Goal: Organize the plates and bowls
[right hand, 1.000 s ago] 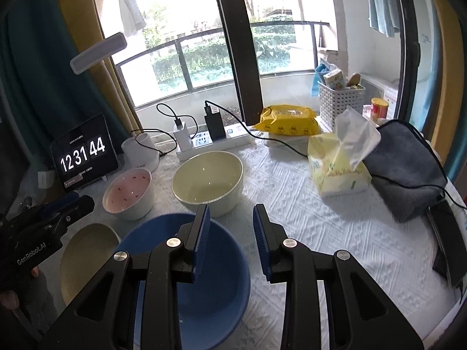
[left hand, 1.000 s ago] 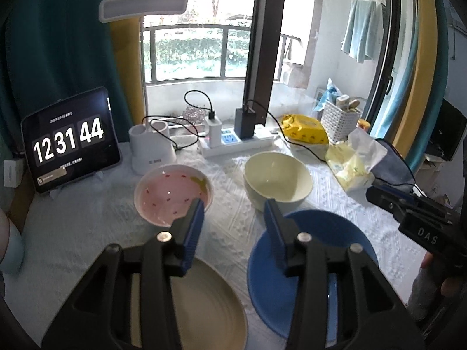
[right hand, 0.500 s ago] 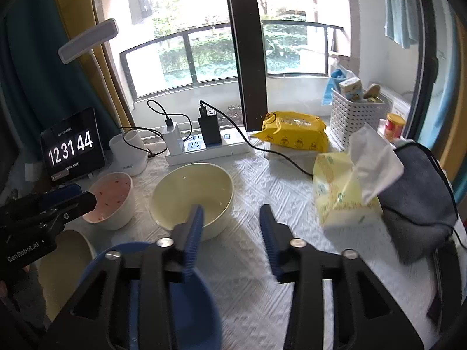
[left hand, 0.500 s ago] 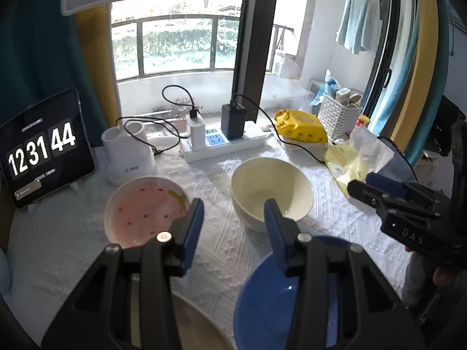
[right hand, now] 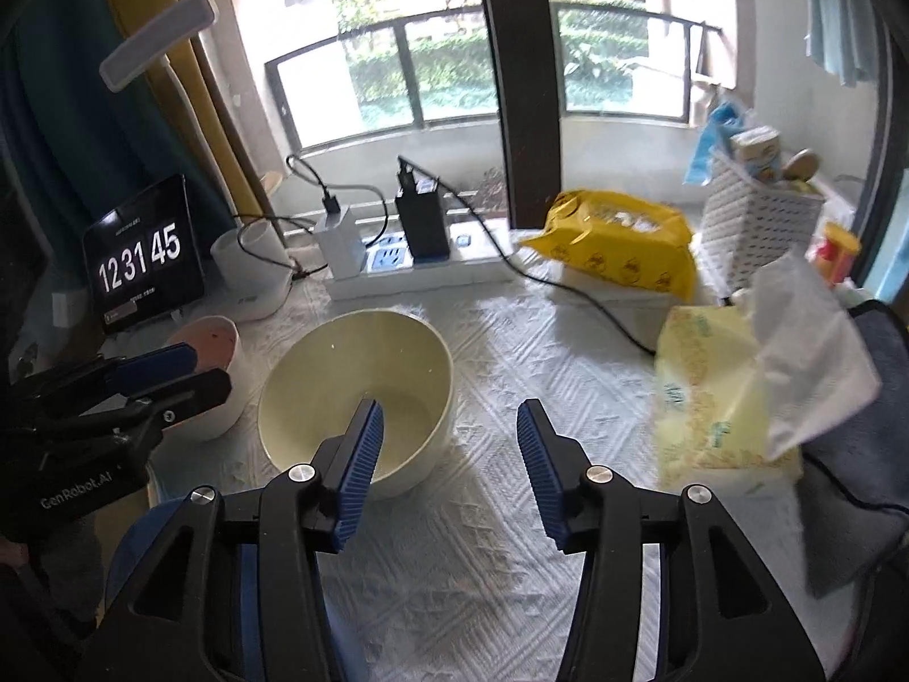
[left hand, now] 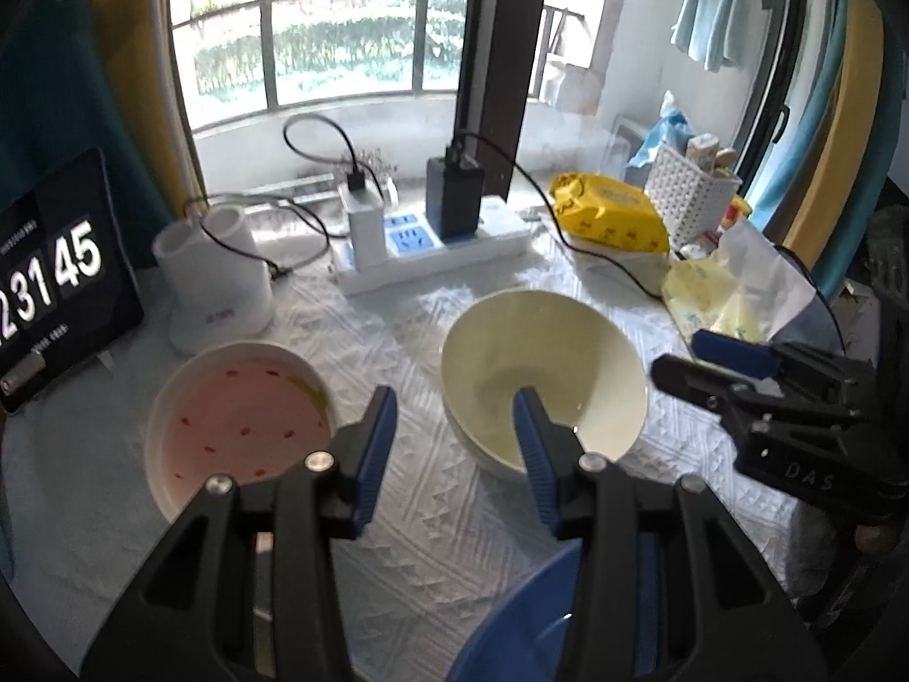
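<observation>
A cream bowl [left hand: 545,375] stands mid-table; it also shows in the right wrist view [right hand: 355,392]. A pink-lined white bowl [left hand: 238,420] stands to its left, seen too in the right wrist view [right hand: 213,375]. A blue plate [left hand: 522,619] lies near the front, with an edge in the right wrist view [right hand: 136,540]. My left gripper [left hand: 454,449] is open and empty, above the cloth between the two bowls. My right gripper [right hand: 449,454] is open and empty, just right of the cream bowl. Each gripper shows in the other's view, the right one [left hand: 733,364] and the left one [right hand: 165,375].
A white patterned cloth [right hand: 511,352] covers the table. A power strip with chargers and cables [left hand: 432,238], a white holder [left hand: 216,284] and a clock tablet [right hand: 142,258] stand at the back. A yellow wipes pack [right hand: 619,250], tissue pack [right hand: 733,392], white basket [right hand: 761,227] and grey cloth [right hand: 869,454] lie right.
Both grippers have moved forward toward the cream bowl and opened wider. The blue plate and the tan plate have slipped toward the bottom edge of the views.
</observation>
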A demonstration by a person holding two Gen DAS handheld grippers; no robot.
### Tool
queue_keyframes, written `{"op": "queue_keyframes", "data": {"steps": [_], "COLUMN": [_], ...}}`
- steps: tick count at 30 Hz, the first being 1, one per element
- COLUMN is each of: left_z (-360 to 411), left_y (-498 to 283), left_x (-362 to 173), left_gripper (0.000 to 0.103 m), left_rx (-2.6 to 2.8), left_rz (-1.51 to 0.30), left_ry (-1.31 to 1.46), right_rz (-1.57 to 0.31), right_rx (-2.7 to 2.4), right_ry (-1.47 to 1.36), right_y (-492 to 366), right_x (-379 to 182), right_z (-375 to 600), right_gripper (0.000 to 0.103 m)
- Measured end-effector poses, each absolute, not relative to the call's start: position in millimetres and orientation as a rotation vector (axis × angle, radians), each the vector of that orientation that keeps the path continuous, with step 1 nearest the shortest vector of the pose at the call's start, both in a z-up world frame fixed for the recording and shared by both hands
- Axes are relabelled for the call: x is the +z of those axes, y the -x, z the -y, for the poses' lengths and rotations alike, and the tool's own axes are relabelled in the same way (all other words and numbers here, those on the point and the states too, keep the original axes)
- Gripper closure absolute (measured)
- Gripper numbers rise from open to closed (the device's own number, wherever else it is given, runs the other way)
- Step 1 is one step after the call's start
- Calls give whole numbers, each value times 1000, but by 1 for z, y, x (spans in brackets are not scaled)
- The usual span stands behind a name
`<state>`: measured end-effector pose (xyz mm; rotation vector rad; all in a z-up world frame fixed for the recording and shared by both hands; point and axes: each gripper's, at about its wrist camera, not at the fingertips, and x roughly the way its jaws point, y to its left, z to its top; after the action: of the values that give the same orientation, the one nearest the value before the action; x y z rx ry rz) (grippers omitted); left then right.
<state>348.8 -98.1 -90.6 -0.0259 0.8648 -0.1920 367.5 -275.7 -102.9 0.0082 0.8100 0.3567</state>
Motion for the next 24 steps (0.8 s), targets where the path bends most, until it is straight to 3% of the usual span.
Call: {"op": "queue_keyframes", "data": {"steps": [11,24], "left_z": [99,113], "left_y": [-378,-391], "left_x": [-106,-127], "left_gripper": [59,63], "left_rx": [-203,-257], "left_rz": [-1007,-1086], "left_ry": [12,-77], "right_rz": [-922,-987], "right_rx": [418,430], "right_ry": [-75,-82], "right_y": [-396,-408], "right_x": [-126,-147], "right_z": [273,261], "right_gripper": [51,62]}}
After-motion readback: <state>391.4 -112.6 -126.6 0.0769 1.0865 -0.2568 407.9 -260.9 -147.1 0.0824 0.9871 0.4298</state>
